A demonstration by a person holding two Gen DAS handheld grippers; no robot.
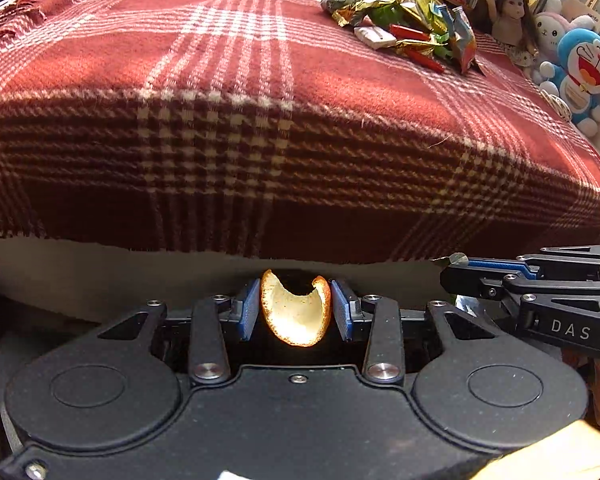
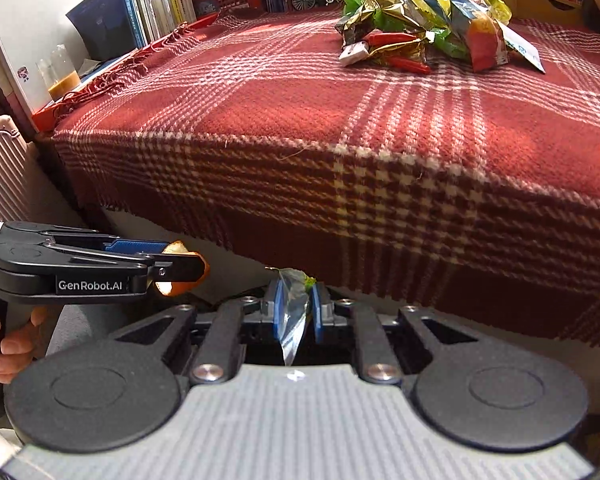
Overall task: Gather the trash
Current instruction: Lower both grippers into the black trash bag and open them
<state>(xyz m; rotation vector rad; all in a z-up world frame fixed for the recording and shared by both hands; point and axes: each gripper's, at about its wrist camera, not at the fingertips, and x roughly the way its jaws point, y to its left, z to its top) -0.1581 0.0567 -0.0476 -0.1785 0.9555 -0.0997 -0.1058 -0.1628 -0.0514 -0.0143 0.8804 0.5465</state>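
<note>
My left gripper (image 1: 295, 306) is shut on a curved piece of orange peel (image 1: 294, 316), held below the front edge of the bed. The same peel (image 2: 180, 276) shows at that gripper's tip in the right wrist view. My right gripper (image 2: 296, 308) is shut on a clear plastic wrapper (image 2: 294, 320) with a green bit at its top. It (image 1: 460, 268) enters the left wrist view from the right, level with the left one. A heap of snack wrappers (image 1: 404, 20) lies at the far right of the red plaid blanket (image 1: 220, 80); the heap (image 2: 420, 28) also appears in the right wrist view.
A doll (image 1: 512, 16) and plush toys (image 1: 580, 72) stand beyond the bed's right corner. Books (image 2: 160, 4) line the far wall. A ribbed pink suitcase (image 2: 8, 168) and a glass with an orange drink (image 2: 62, 80) are left of the bed. A hand (image 2: 8, 348) holds the left gripper's handle.
</note>
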